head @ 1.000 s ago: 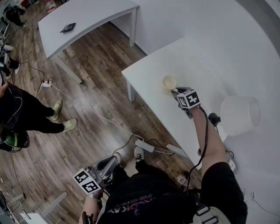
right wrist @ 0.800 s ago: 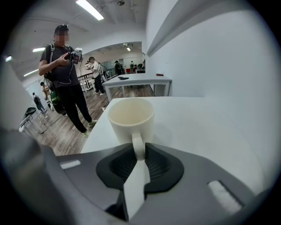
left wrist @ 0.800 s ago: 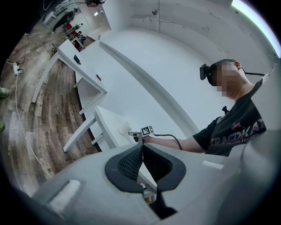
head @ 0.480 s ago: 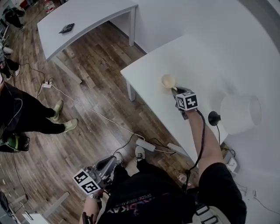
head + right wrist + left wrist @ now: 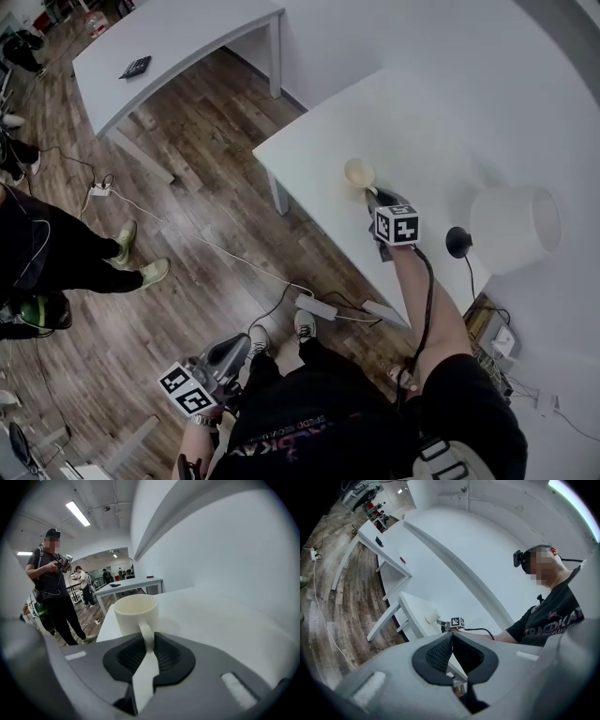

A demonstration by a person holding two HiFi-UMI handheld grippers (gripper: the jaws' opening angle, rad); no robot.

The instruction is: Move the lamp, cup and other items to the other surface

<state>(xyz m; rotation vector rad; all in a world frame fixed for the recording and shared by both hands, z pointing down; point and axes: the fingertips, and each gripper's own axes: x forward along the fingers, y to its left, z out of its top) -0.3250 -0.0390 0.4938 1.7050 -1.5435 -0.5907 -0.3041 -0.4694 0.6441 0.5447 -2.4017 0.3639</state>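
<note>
A cream cup (image 5: 359,173) stands on the near white table (image 5: 319,141), close to its front-left part. My right gripper (image 5: 371,193) reaches it from the right. In the right gripper view the cup (image 5: 136,612) is upright and its handle (image 5: 146,635) sits between the pads of the right gripper (image 5: 147,644), which press on it. A white lamp (image 5: 514,230) with a black base (image 5: 457,242) stands behind my right arm. My left gripper (image 5: 242,347) hangs low over the floor, and the left gripper (image 5: 451,639) is shut with nothing between its pads.
A second white table (image 5: 178,37) stands farther left with a small black object (image 5: 136,67) on it. A power strip (image 5: 314,306) and cables lie on the wood floor. A person's legs (image 5: 94,253) are at the left. Several people (image 5: 51,588) stand beyond the table.
My right gripper has edged a little closer to the cup, which has stayed where it was. The left gripper has not moved.
</note>
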